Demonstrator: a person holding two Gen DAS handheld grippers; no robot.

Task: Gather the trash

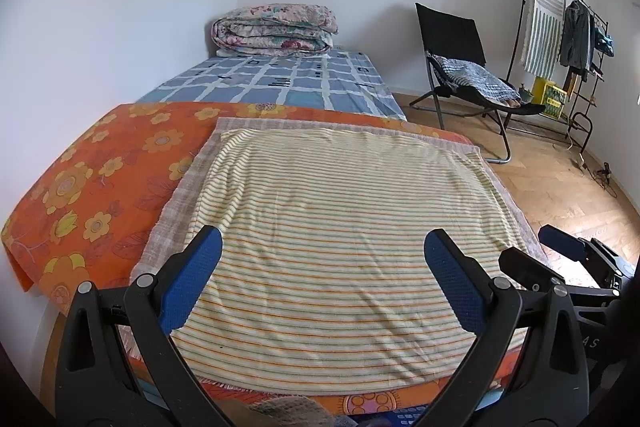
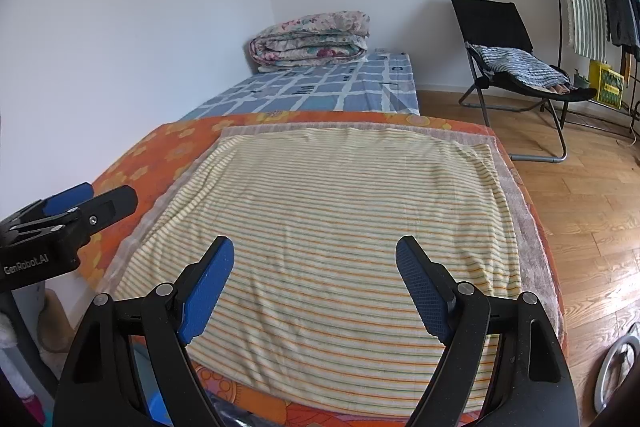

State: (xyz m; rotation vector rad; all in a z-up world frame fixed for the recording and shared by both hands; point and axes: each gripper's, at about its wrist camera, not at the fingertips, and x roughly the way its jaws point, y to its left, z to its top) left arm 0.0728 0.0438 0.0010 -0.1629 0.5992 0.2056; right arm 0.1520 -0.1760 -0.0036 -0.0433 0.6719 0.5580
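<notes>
Over the near end of the bed (image 1: 280, 79), both grippers hang side by side, pointing down its length toward the folded quilt (image 1: 276, 31) by the far wall. The left gripper (image 1: 324, 283) has its blue fingers spread wide with nothing between them; the right gripper (image 2: 316, 287) is likewise spread apart and empty. Beneath them lies a striped towel (image 1: 340, 219) laid flat on an orange flowered cover (image 1: 100, 179).

As for the trash itself, I cannot pick out any from where either camera looks. The towel and both covers look bare of litter. What might count sits off to the right: small dark bits and a cord on the wooden floor (image 1: 580, 195) near the clothes rack (image 1: 560, 27), too small to name, and a pale round rim (image 2: 616, 371) at the floor by the bed's right corner, possibly a bin, though I cannot tell.

So the coming move turns on a sweep to the right and downward, I'd judge, and the right gripper is the nearer one to that side; the folding chair (image 1: 464, 67) stands between bed and rack.
</notes>
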